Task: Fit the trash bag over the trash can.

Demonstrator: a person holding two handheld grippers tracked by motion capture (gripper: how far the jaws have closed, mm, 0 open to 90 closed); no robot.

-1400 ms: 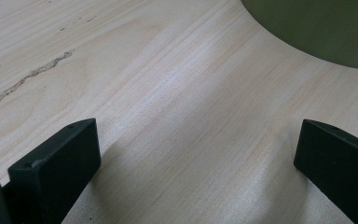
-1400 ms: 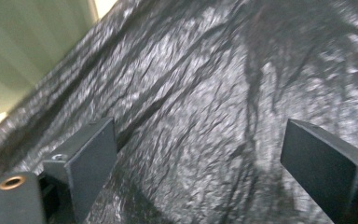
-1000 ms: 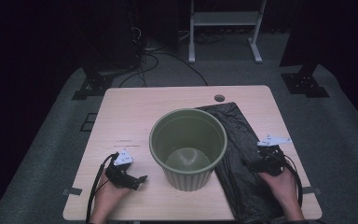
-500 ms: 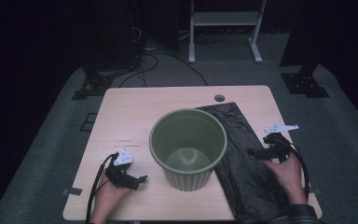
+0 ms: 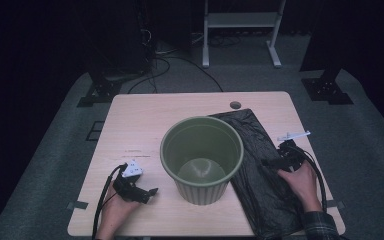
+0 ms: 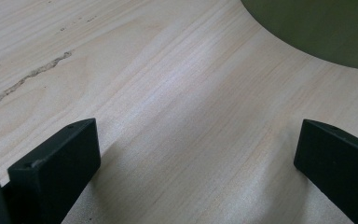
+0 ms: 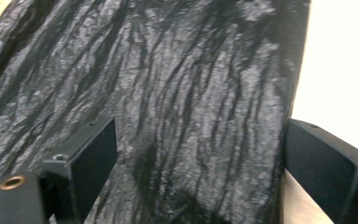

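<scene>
The work in hand looks like lining the green bin (image 5: 201, 159) with the black plastic bag (image 5: 260, 170), and it seems to be at the very start: the bag lies flat and crinkled on the surface (image 5: 145, 125) to the right of the bin, one long edge tucked against the bin's side, none of it lifted yet. The right gripper (image 5: 269, 162) hovers over the middle of the bag, pointing toward the bin, with its fingers (image 7: 91, 154) spread wide; in the right gripper view the wrinkled plastic (image 7: 182, 102) runs between them and the bag's edge sits near the far finger, yet I cannot tell whether either finger touches the plastic, and nothing is pinched. The left gripper (image 5: 150, 192) rests low near the front left of the bin, its fingers (image 6: 58, 161) also spread wide over bare wood, holding nothing, with the bin's curved wall (image 6: 317, 28) just ahead. The next move, as I judge it, calls for the right fingers to drop onto a fold or edge of the bag and close on a thin layer, which may slip since the plastic lies flat.
</scene>
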